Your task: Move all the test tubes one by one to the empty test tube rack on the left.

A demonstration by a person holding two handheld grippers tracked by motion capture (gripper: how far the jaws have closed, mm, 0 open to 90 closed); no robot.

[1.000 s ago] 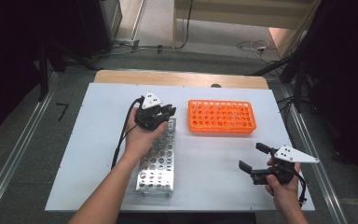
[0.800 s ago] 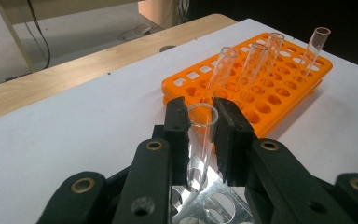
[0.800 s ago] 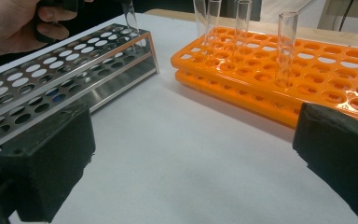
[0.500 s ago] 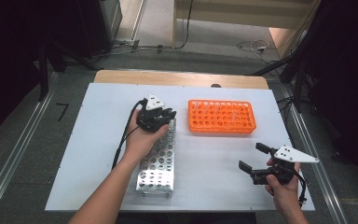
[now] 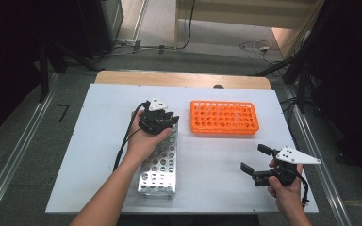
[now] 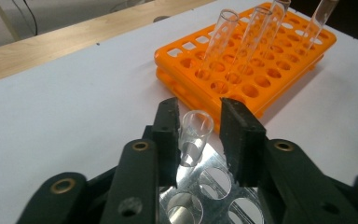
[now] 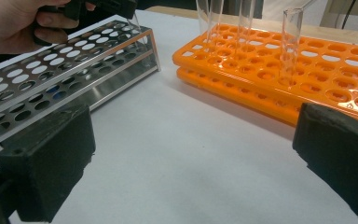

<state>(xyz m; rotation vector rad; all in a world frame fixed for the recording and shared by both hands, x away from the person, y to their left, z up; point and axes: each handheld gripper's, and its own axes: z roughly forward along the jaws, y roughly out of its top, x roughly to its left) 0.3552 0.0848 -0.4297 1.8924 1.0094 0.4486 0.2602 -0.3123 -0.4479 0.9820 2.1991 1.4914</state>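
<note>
- Left gripper (image 6: 198,135): jaws have just been opening, seemingly free of the glass tube (image 6: 193,137) standing in the metal rack (image 5: 160,162).
- Right gripper (image 5: 254,159): jaws wide apart, holding nothing, near the orange rack (image 5: 224,117).

Two racks are counted on the table, one orange rack (image 5: 224,117) and one metal rack (image 5: 160,161), while four glass tubes (image 6: 220,41) are seen standing in the orange one and a single tube (image 6: 193,137) in the metal one.
</note>
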